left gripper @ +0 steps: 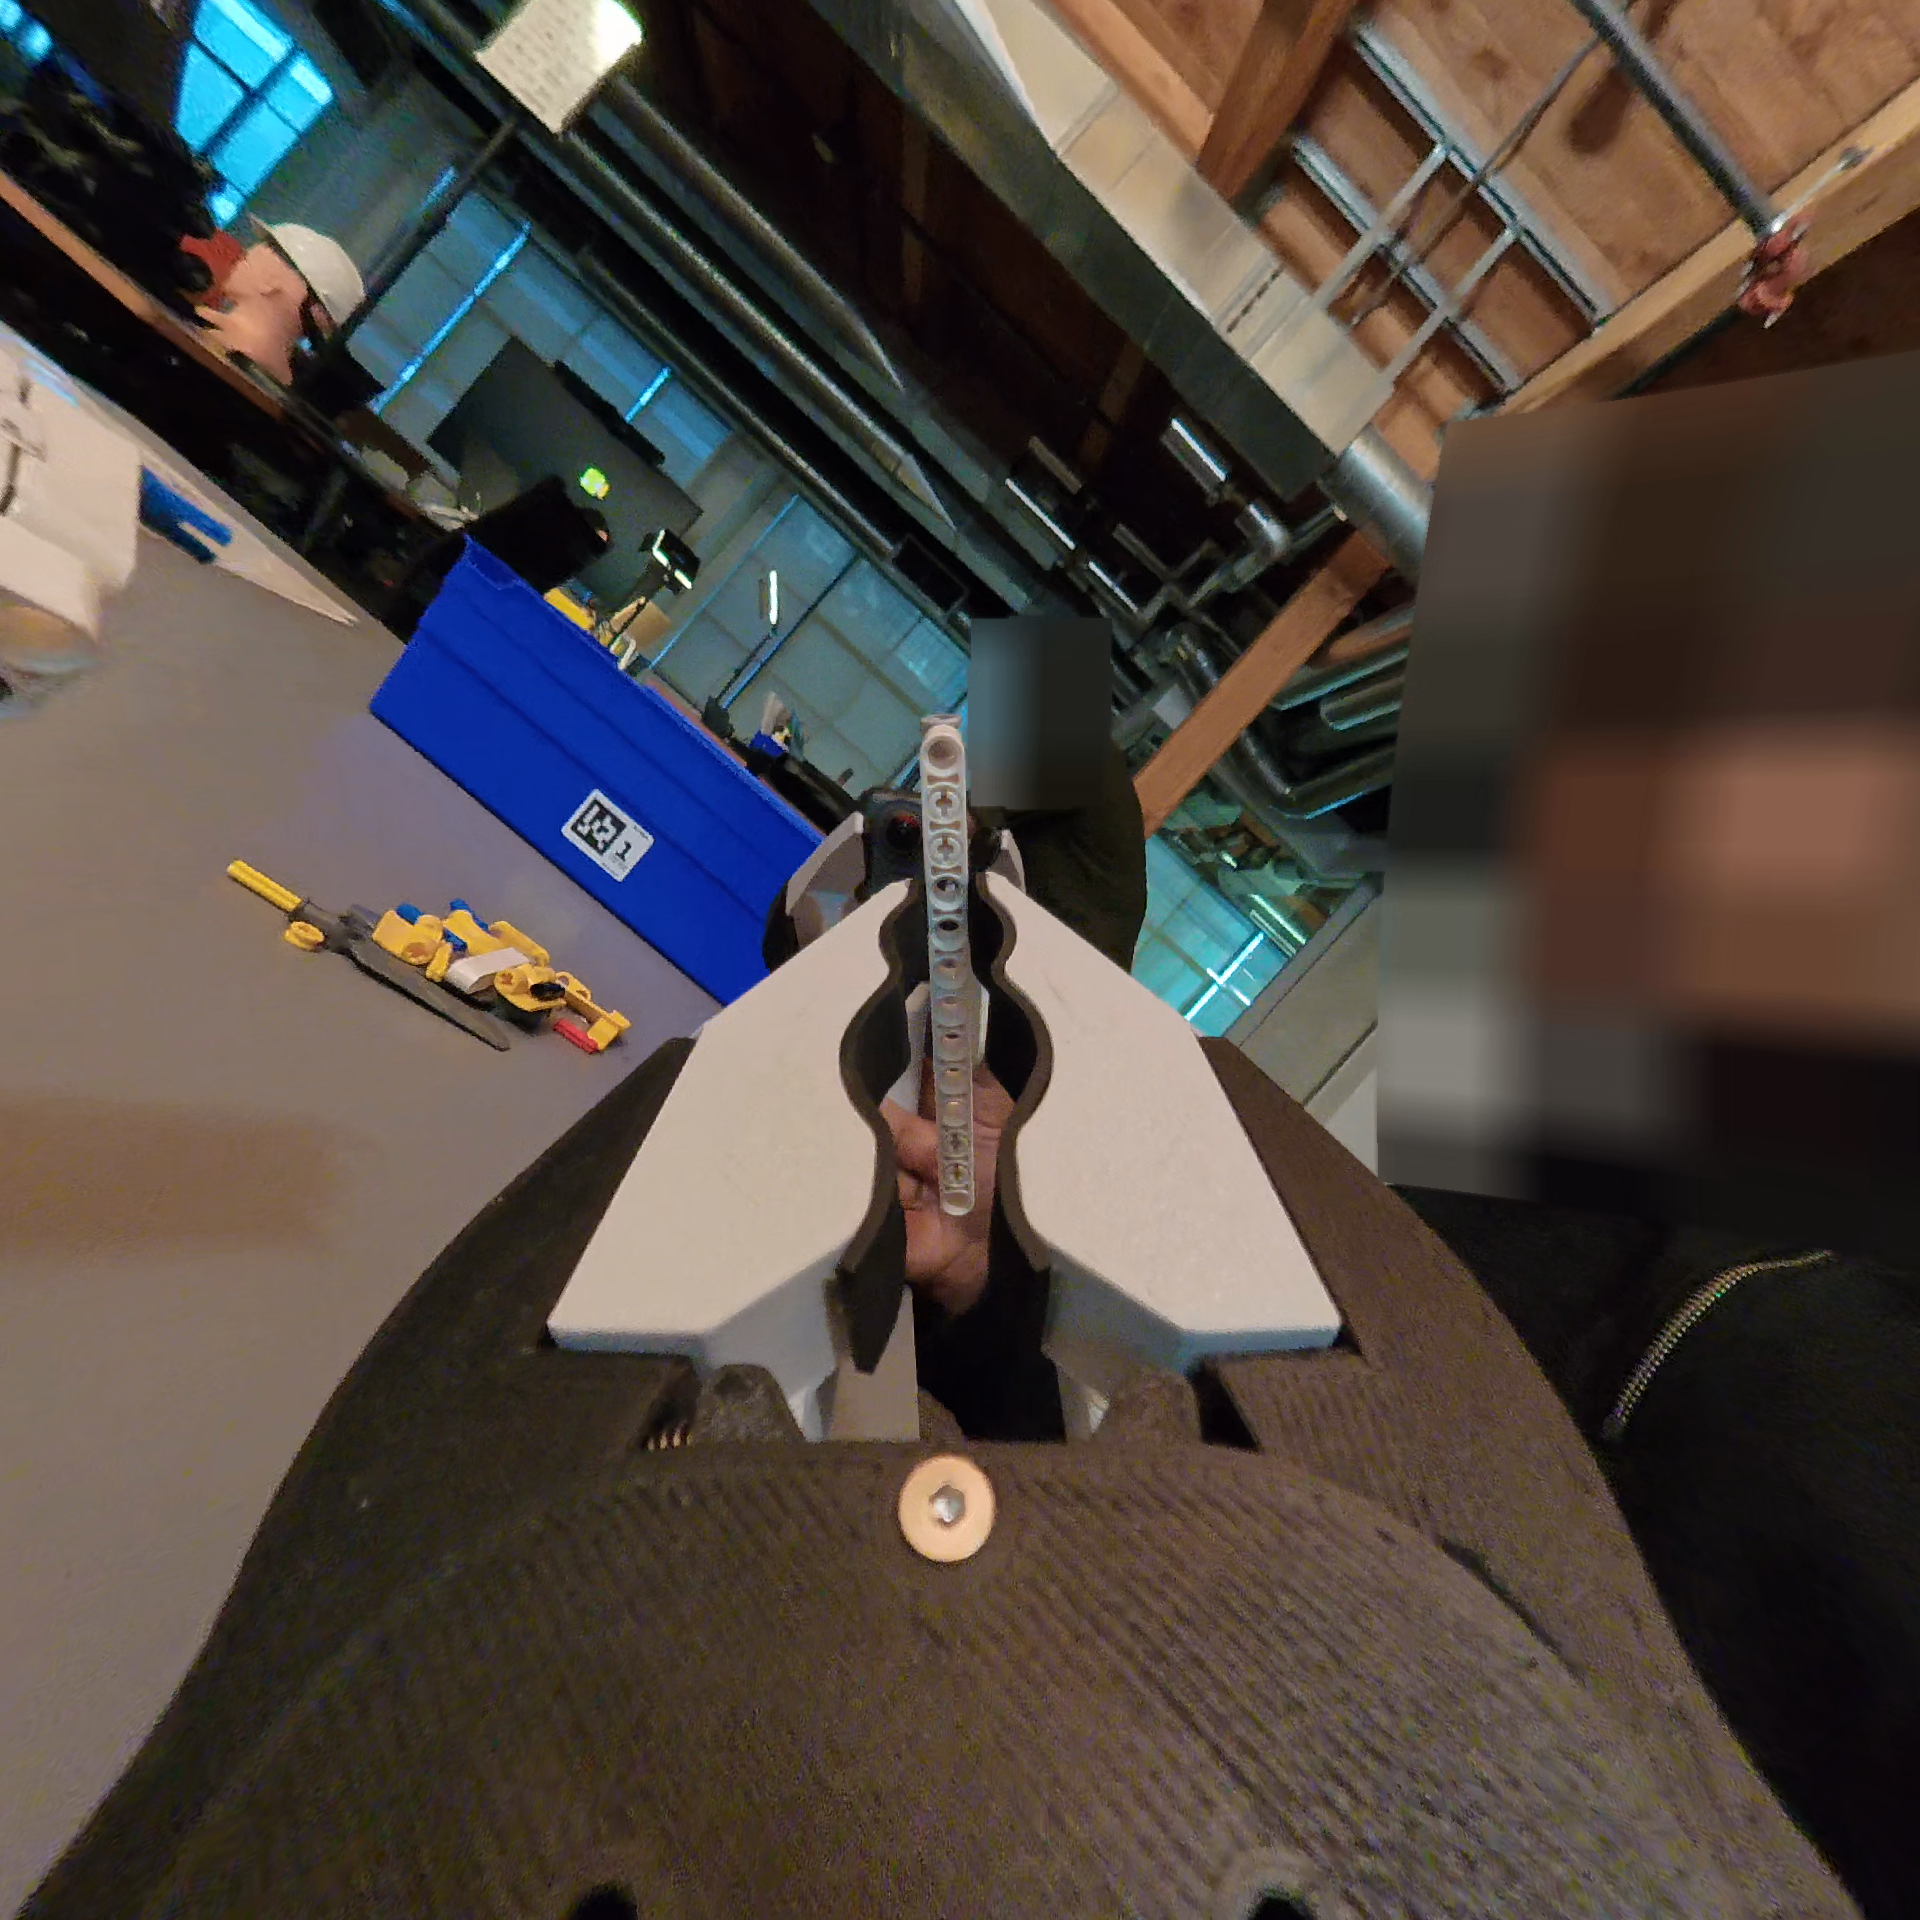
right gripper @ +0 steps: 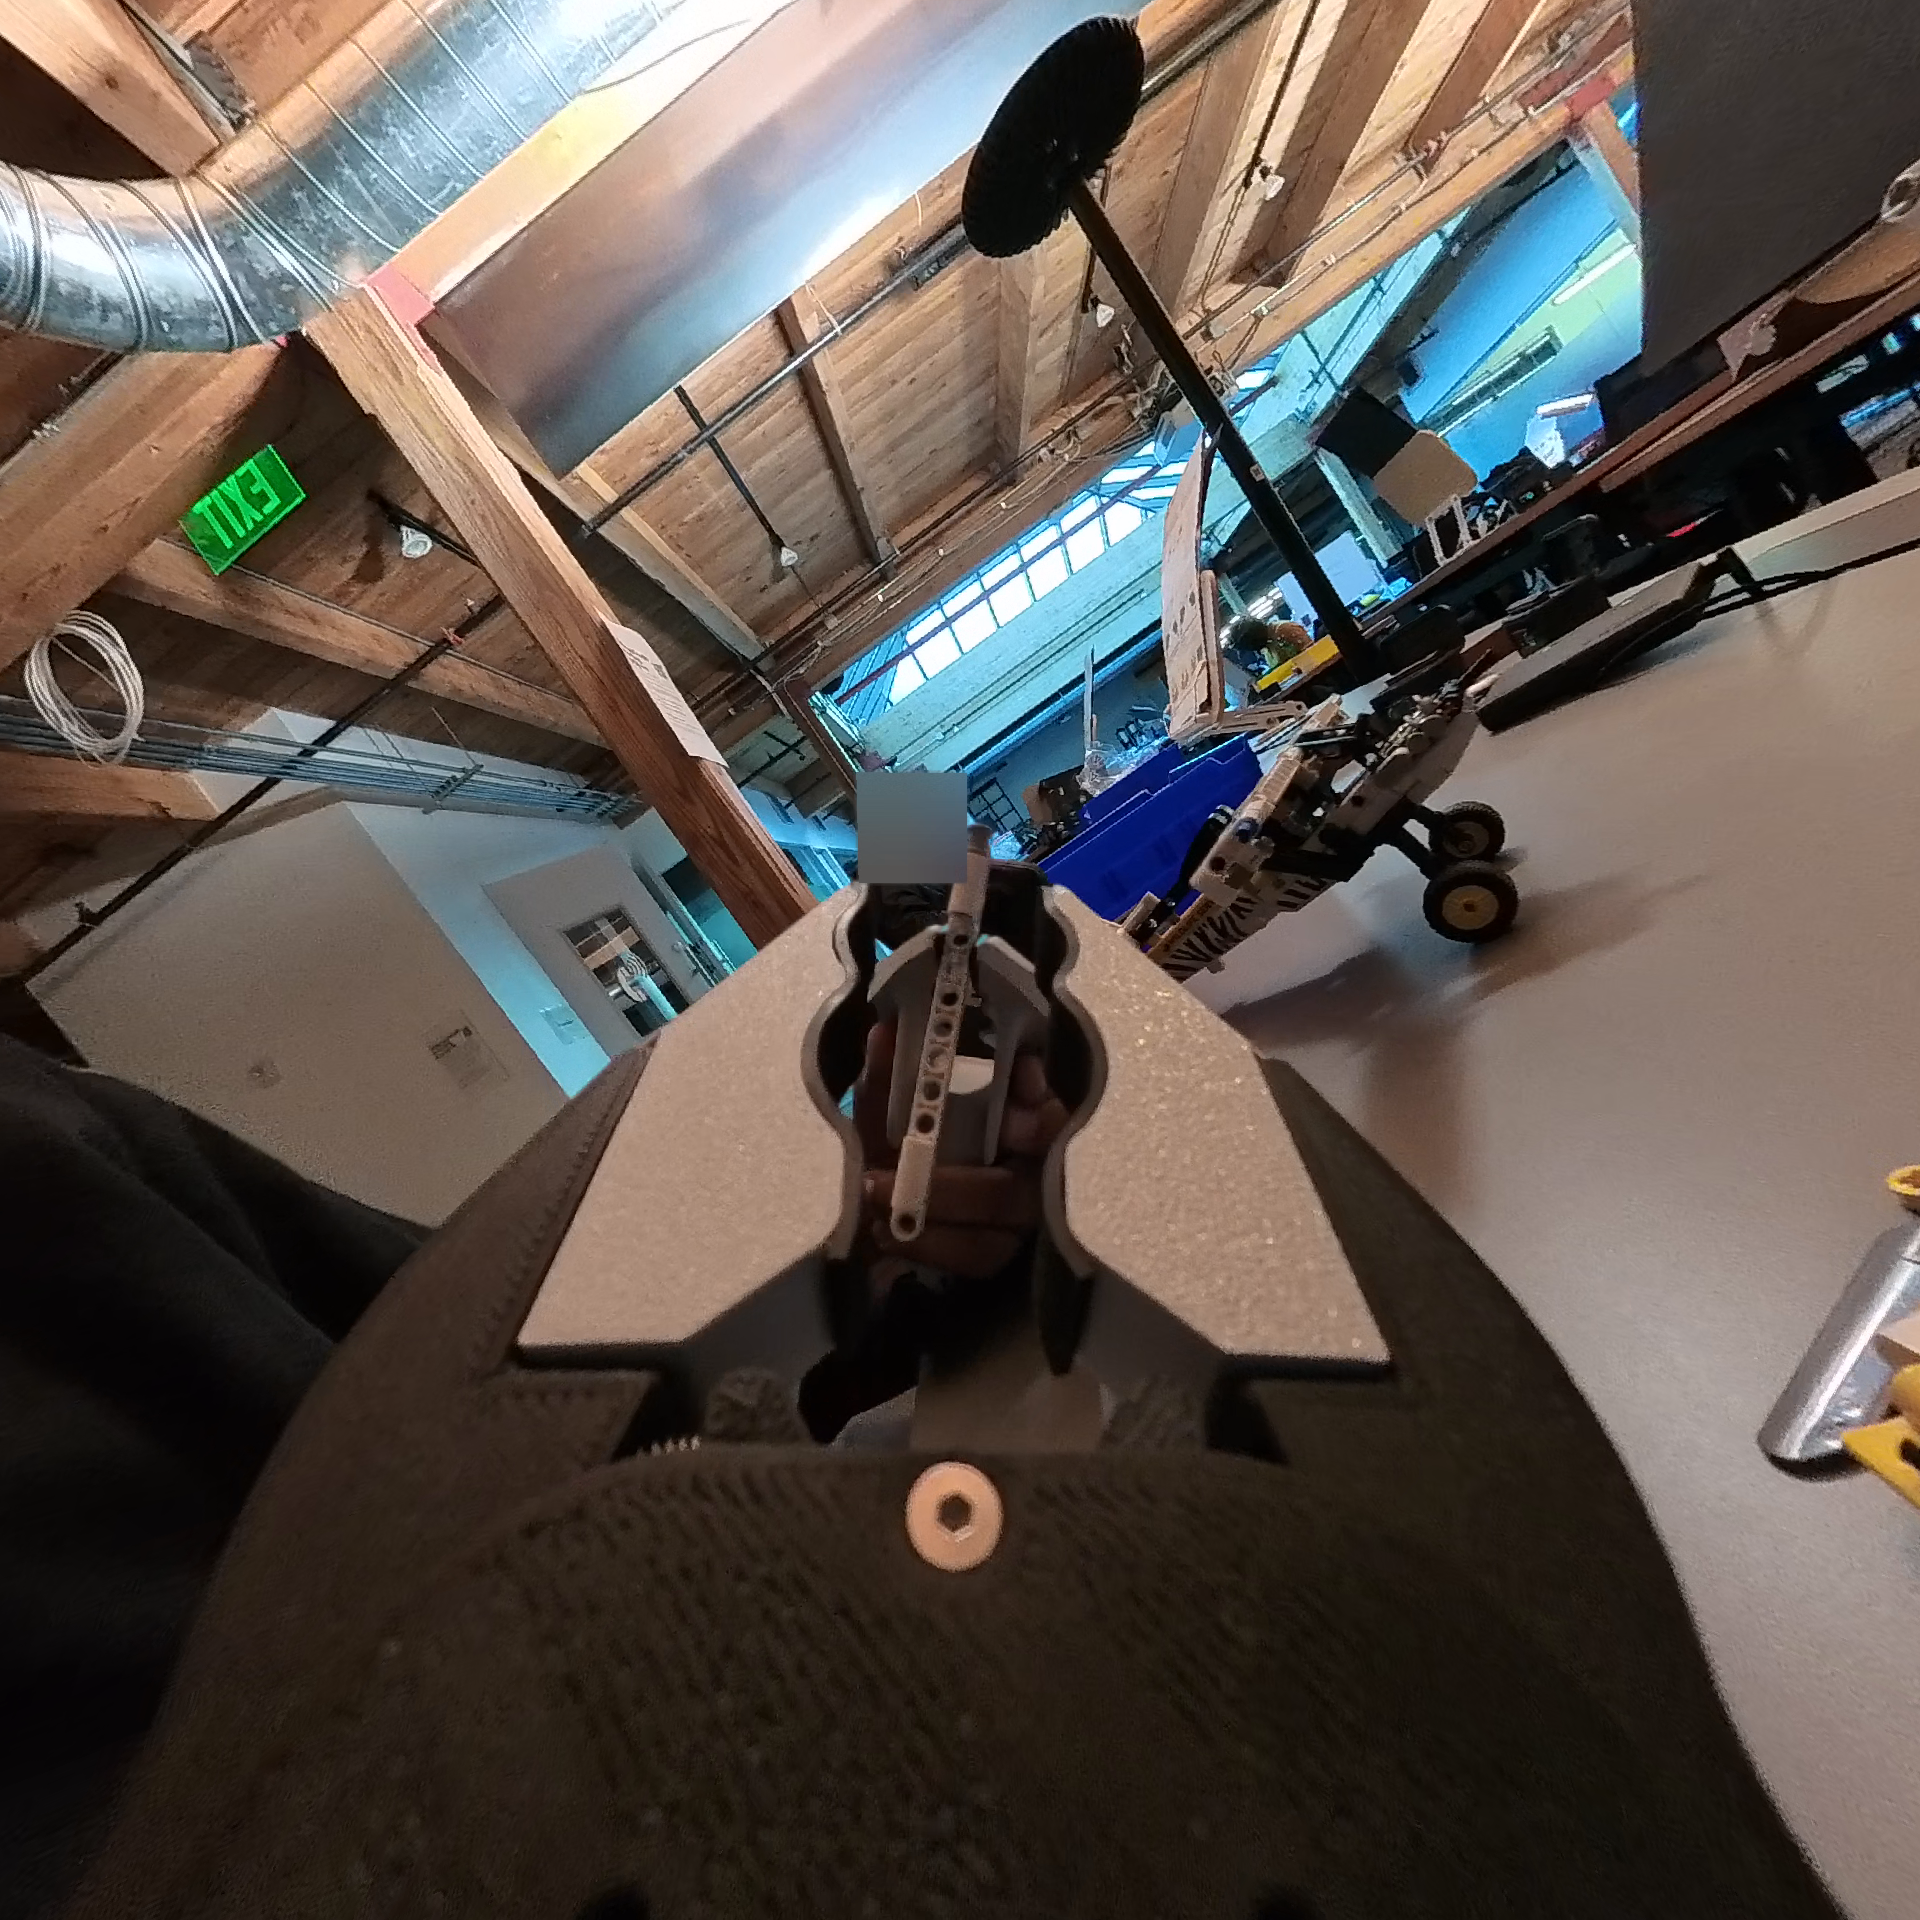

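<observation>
1. Logged left gripper (left gripper: 948, 904) with jaws drawn narrow, pads pressed on both sides of a light grey perforated beam (left gripper: 951, 1039).
2. Noted the beam raised off the grey table (left gripper: 208, 1143), running along the finger slot and reaching well past the fingertips.
3. Logged right gripper (right gripper: 956, 914) facing the left one, jaws standing apart. Saw clear gaps on both sides of the beam's far end, with nothing pressed between the pads.
4. Noted 1 loose cluster of yellow and blue parts (left gripper: 457, 951) on the table, well apart from both grippers, untouched.
5. Recorded 1 blue bin (left gripper: 582, 727) behind that cluster, near the table's far side.
6. Recorded 1 wheeled model (right gripper: 1351, 831) standing on the table to the right, and 1 silver pouch (right gripper: 1839, 1351) nearer the right edge of view.
7. Found bare tabletop on both outer sides of the grippers. Judged room tightest where the 2 sets of fingertips met around the beam.
</observation>
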